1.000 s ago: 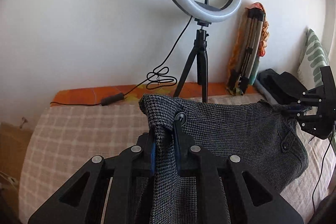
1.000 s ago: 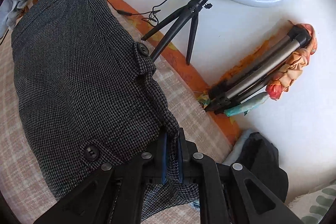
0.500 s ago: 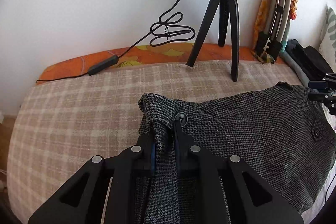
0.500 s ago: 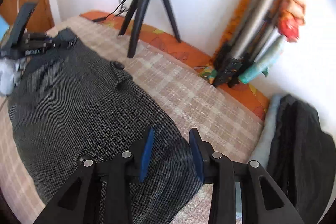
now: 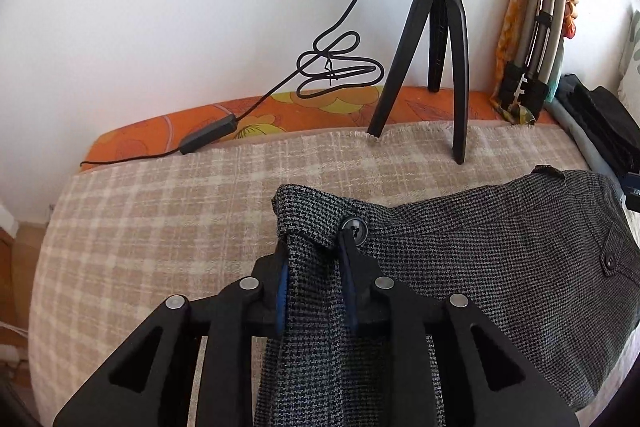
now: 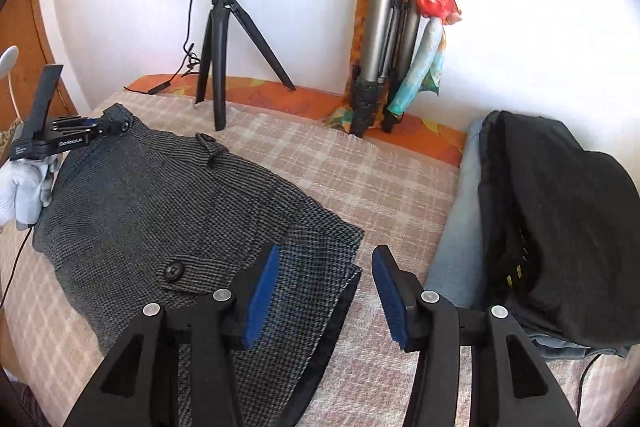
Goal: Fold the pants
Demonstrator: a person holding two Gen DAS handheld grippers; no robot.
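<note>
The grey houndstooth pants (image 5: 480, 247) lie on a beige checked blanket (image 5: 152, 219). My left gripper (image 5: 314, 259) is shut on the waistband corner beside a black button (image 5: 354, 229), just above the blanket. In the right wrist view the pants (image 6: 160, 211) lie spread to the left, and my right gripper (image 6: 326, 291) is open and empty, its left pad over the near pants corner. The left gripper shows there at far left (image 6: 100, 127), clamped on the far corner.
A ring light on a black tripod (image 6: 222, 39) stands at the back by the wall, its cable (image 5: 336, 67) trailing left. A folded silver tripod with a scarf (image 6: 384, 47) leans on the wall. Dark folded clothes (image 6: 552, 219) are stacked at right.
My right gripper has opened wide and let go of the pants corner, which now lies on the blanket. My left gripper has lowered its corner towards the blanket, still clamped.
</note>
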